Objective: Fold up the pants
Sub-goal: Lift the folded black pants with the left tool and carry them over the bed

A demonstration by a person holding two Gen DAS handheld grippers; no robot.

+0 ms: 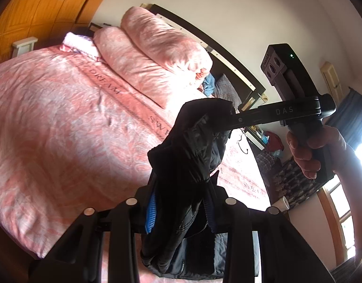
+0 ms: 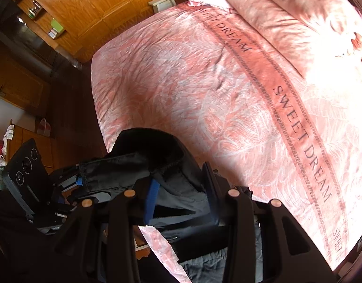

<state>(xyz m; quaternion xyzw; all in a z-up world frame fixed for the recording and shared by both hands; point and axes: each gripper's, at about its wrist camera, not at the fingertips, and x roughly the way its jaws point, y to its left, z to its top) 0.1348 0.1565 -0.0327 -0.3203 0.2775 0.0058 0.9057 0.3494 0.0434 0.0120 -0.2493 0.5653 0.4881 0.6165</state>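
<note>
I am pinching the black, shiny-fabric pants [image 1: 188, 155] between my left gripper's [image 1: 181, 210] narrowed jaws, and my right gripper [image 2: 183, 200] is clamping the same waistband. The cloth is hanging above the pink patterned bedspread [image 2: 204, 82], which is spreading toward twelve o'clock, pillows [image 1: 152, 54] beyond.

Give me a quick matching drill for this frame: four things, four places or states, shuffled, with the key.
Things:
1. pants
2. left gripper
3. rolled quilt
4. bedspread

Places or states:
A. pink, printed SWEET DREAM
B. lying at the head of the bed
C. black, hanging between both grippers
D. shut on fabric at the bottom of the left wrist view

Pairs: 1-C, 2-D, 3-B, 4-A. The right gripper pinches the other end of the pants.
</note>
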